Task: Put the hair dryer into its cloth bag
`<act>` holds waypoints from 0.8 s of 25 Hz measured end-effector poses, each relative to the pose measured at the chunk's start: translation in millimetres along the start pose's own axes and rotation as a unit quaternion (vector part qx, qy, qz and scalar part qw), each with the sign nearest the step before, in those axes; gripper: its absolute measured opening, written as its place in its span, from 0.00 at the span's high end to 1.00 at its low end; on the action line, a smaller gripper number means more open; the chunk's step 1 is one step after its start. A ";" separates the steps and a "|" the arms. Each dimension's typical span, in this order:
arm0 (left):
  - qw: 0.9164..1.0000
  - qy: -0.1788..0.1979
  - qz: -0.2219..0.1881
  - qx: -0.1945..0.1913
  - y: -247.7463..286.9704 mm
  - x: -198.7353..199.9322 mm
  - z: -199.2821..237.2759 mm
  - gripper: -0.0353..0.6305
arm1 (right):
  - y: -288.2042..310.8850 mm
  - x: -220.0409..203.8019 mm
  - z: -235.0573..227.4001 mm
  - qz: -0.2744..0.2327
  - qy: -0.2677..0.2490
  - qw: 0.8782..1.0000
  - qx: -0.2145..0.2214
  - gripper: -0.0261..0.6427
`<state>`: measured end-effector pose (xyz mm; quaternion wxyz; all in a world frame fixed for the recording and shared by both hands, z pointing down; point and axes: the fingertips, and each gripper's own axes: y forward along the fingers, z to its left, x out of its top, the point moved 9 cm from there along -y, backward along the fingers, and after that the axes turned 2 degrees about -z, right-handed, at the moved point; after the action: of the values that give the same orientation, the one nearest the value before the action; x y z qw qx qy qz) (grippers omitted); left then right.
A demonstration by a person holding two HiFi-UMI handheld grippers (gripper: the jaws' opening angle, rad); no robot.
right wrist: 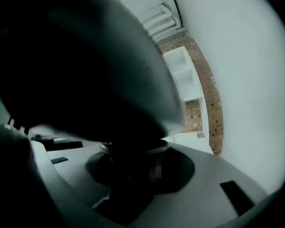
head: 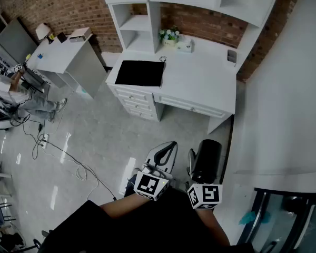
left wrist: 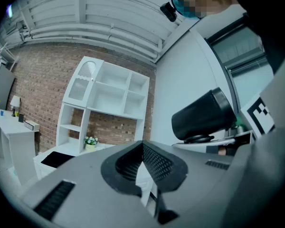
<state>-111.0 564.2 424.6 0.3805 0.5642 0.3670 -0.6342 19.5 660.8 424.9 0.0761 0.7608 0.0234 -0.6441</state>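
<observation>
- Two claws sit low in your head view, both well apart from the surface (head: pixel 200 80).
- Left claw (head: pixel 167 151): jaws together, nothing between them, free for the bag mouth.
- Right claw (head: pixel 195 162): clamped on the hair dryer (head: pixel 208 154), black barrel pointing away from you, in the air over the floor.
- Progress: early, by my read. You have the dryer in hand, but the bagging has not started.
- The flat black cloth bag (head: pixel 139 73) lies on the left part of the surface, and I can't tell if its mouth is open.
- Left to do: close the gap to the surface, open the bag, feed the dryer in.
- Around, from the left: a person (head: pixel 10 91) at the far edge, a white side table (head: pixel 63 57) and a cable (head: pixel 68 159) across the floor.
- Further right: flowers (head: pixel 169 34) and a pale box (head: pixel 185 46) behind the bag.
- Nothing blocks your line to the bag. Shelves (head: pixel 147 22) overhang the back of the surface, so mind the barrel there.
</observation>
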 end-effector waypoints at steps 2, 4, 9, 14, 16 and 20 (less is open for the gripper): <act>1.000 -0.003 0.009 0.005 0.4 -5.4 -3.1 0.92 | -3.4 -3.5 -3.7 -0.003 0.006 1.000 0.001 0.72; 1.000 -0.007 0.015 0.009 -0.7 -9.5 -5.3 0.92 | -7.1 -6.6 -5.2 -0.005 0.012 1.000 0.009 0.72; 0.999 -0.032 0.000 0.023 -5.1 -12.2 -3.5 0.92 | -10.7 -11.2 -8.9 -0.020 0.040 0.997 0.057 0.71; 0.998 -0.041 0.005 0.040 -1.5 -12.2 9.1 0.92 | -0.1 -20.5 -19.0 -0.011 0.037 0.998 0.051 0.71; 0.999 -0.034 0.011 0.036 2.2 -17.7 17.4 0.92 | 3.4 -19.7 -20.5 -0.022 0.043 0.997 0.055 0.71; 0.999 -0.020 0.018 0.017 19.9 -28.2 29.2 0.92 | 16.2 -13.3 -28.7 -0.024 0.017 0.999 0.041 0.71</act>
<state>-103.8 531.2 454.7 0.3891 0.5643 0.3381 -0.6449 47.4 649.8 443.9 0.0294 0.7736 0.0164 -0.6328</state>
